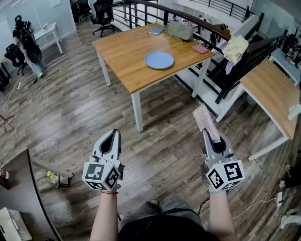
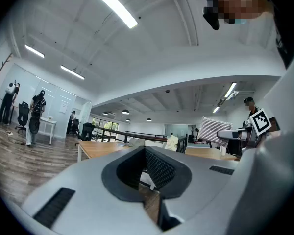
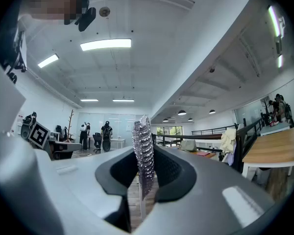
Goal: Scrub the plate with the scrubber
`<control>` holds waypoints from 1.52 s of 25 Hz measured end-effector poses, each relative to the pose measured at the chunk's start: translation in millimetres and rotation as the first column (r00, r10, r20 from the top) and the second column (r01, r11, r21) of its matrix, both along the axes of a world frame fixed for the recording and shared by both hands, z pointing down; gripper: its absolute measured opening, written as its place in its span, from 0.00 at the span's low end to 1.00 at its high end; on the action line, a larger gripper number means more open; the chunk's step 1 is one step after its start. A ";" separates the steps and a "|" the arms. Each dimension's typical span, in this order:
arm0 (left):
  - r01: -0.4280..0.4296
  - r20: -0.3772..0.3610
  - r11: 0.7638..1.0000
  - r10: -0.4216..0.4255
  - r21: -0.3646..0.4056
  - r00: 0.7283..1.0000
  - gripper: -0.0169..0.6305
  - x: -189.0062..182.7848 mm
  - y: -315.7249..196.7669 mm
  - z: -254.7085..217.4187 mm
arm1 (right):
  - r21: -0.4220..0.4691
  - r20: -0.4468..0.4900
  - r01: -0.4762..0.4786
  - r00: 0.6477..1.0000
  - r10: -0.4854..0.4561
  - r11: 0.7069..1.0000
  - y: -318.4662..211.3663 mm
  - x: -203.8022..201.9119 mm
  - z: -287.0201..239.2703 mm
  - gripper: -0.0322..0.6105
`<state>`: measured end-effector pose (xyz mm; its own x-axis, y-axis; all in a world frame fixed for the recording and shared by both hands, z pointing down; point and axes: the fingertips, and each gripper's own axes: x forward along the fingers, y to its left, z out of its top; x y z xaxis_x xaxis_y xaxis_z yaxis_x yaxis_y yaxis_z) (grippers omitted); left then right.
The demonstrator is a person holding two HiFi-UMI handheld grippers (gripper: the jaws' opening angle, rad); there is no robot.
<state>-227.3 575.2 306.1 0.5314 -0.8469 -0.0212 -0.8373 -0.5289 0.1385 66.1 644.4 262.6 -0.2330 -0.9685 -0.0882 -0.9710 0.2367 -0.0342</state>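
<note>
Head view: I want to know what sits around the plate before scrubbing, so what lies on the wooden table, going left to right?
blue plate → grey bag → pink pad. The blue book lies behind the plate at much the same sideways place, so it is left out.

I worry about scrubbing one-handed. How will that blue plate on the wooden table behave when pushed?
The plate looks shallow and smooth, lying flat on the table, so it will probably slide rather than tip. It seems thin, so likely light. The left tool is shut and empty, free to steady it.
</note>
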 end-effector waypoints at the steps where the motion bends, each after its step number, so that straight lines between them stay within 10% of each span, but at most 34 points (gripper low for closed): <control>1: -0.004 0.000 1.000 0.004 -0.003 1.000 0.02 -1.1 1.1 1.8 | 0.000 -0.002 0.003 1.000 -0.003 1.000 0.4 -4.1 1.2 0.18; 16: -0.001 0.010 0.997 0.001 -0.073 1.000 0.02 -8.7 -25.8 33.7 | -0.048 0.052 0.021 0.998 -0.018 0.999 -38.4 -8.6 32.8 0.18; 38: 0.013 0.010 0.996 -0.012 -0.088 1.000 0.02 83.6 -227.2 38.6 | -0.058 0.092 0.152 0.985 -0.146 0.987 -244.2 47.5 47.3 0.18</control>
